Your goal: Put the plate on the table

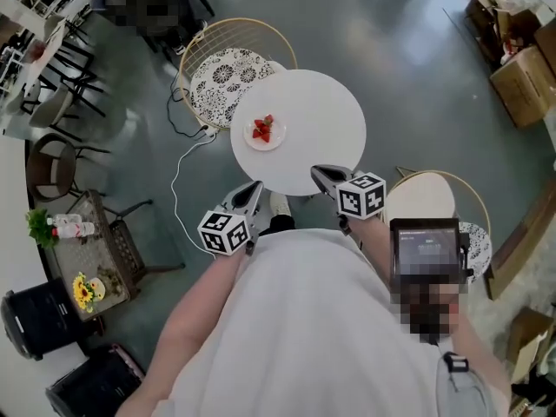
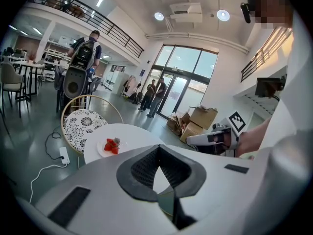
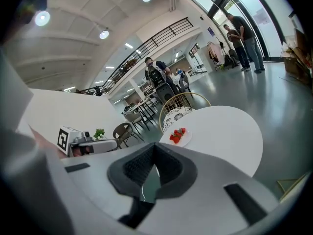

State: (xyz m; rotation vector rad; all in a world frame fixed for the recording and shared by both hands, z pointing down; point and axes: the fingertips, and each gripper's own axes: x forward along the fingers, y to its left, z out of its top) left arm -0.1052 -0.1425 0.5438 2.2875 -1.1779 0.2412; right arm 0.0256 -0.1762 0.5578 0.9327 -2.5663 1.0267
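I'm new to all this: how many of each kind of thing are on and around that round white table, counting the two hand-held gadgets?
Table: 1
Plate with strawberries: 1
Chairs: 2, far chair and near chair
Grippers: 2, left gripper and right gripper
Total: 6

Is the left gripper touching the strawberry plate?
Apart. The head view shows the left gripper at the edge of the table, with bare top between it and the plate.

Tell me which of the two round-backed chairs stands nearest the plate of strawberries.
The hoop-framed chair at the round white table's far edge, right behind the small white plate; the other chair stands by the right tongs.
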